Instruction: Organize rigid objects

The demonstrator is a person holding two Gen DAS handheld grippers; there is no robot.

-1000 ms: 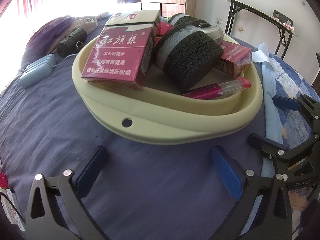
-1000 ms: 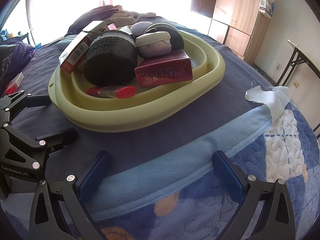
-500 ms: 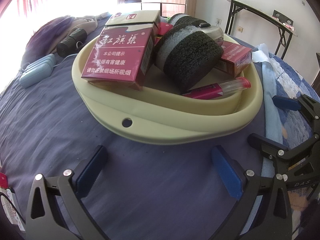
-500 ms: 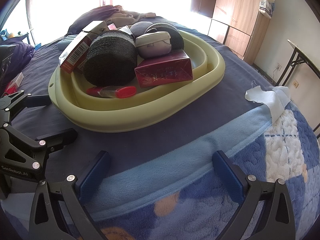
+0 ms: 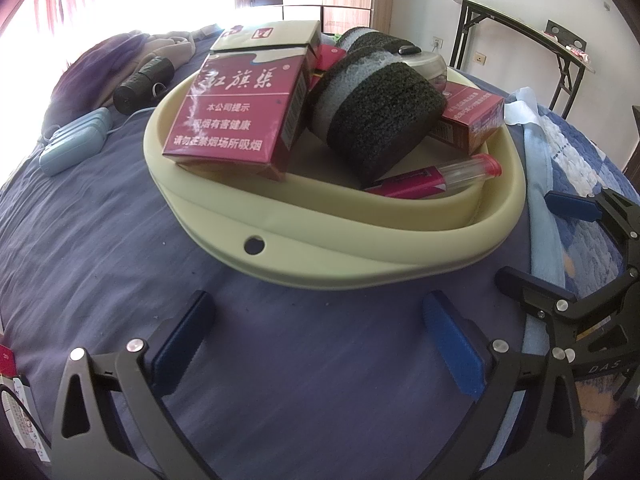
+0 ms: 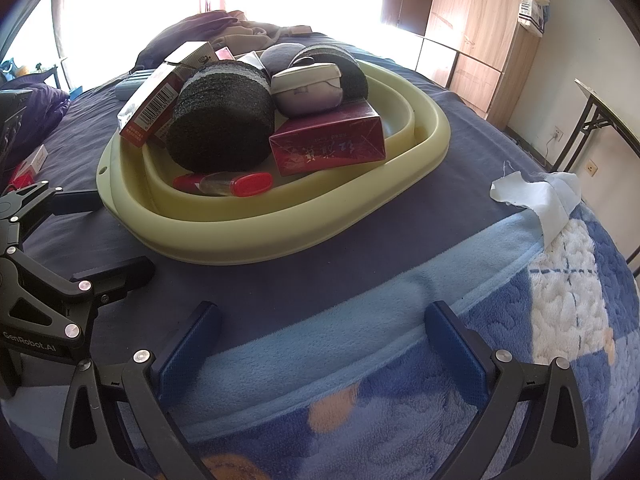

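Pale yellow basin (image 5: 320,264) on purple bedsheet (image 5: 100,240), red cigarette pack (image 5: 240,116) left inside, black sponge (image 5: 380,120) centre, red-capped tube (image 5: 436,180) near right, left gripper (image 5: 316,336) spread wide and empty, right gripper (image 5: 560,248) at right edge.

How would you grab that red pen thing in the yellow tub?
Probably by the clear barrel near the red cap of the pen, coming straight down from above. It lies flat along the near inner wall of the tub, and the black sponge roll crowds it from behind.

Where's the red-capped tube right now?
The red-capped tube lies flat at the near edge inside the yellow basin, just in front of the black sponge roll and left of the red box.
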